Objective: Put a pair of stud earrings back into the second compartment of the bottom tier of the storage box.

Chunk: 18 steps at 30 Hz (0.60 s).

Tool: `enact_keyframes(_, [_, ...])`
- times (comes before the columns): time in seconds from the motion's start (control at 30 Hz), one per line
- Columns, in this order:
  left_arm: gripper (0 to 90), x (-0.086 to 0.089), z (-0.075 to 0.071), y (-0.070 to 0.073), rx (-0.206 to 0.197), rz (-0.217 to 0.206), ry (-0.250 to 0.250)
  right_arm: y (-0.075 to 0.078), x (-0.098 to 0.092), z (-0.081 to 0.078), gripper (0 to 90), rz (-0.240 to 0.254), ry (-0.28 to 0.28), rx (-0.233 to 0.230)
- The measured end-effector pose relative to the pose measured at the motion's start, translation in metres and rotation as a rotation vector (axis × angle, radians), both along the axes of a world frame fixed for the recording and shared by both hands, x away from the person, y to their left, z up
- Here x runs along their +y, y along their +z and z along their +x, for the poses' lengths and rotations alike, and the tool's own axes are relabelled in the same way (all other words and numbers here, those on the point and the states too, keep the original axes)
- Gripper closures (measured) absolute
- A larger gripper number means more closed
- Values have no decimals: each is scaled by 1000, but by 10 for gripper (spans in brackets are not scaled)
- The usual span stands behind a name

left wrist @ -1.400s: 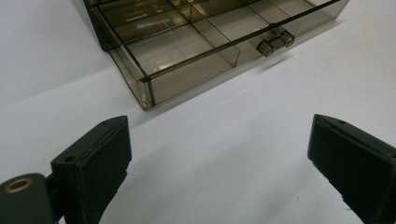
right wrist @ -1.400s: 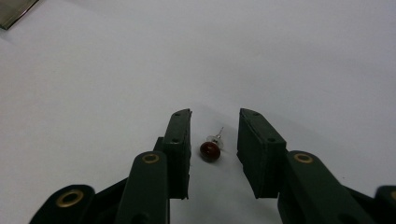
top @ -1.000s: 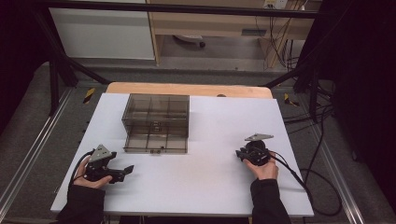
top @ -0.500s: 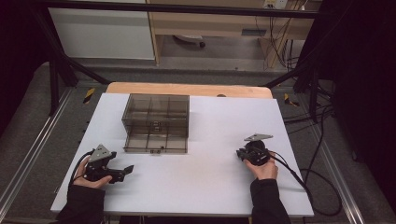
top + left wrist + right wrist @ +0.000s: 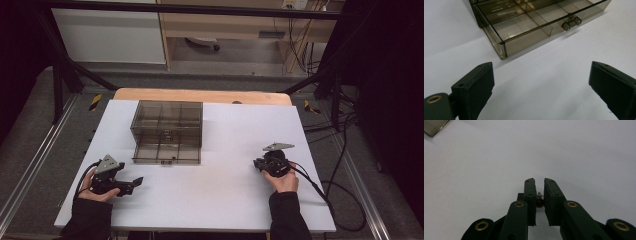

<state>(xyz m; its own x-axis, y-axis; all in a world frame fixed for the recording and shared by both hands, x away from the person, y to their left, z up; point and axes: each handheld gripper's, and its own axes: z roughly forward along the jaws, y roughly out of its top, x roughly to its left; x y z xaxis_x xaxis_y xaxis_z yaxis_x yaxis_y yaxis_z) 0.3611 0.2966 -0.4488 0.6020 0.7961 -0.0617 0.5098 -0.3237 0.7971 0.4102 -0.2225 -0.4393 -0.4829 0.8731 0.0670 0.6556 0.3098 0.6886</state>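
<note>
Jaws of right gripper [image 5: 539, 185], frame centre, just closed on small part [image 5: 539, 199]; pick looks done. Left gripper [image 5: 541, 82] wide, empty. Drawer [image 5: 541, 25] open, upper frame: likely destination.

My drawer box [image 5: 529, 27] is clear, shiny brown plastic; the table [image 5: 225, 200] under it looks smooth, matt white (my pads [image 5: 477, 87] are dull black).

Tongs [image 5: 539, 185] clamped on small dark part [image 5: 539, 202]
</note>
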Motion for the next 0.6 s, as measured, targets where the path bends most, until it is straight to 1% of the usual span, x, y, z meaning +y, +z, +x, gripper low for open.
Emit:
enact_keyframes(0.3, [62,0,0,0,1,-1,0,7,0,-3,813,30,19,-15])
enact_keyframes(0.37, [62,0,0,0,1,0,-1,8,0,-3,813,27,27,-21])
enact_keyframes(0.6, [62,0,0,0,2,0,0,16,7,-5,815,39,57,-40])
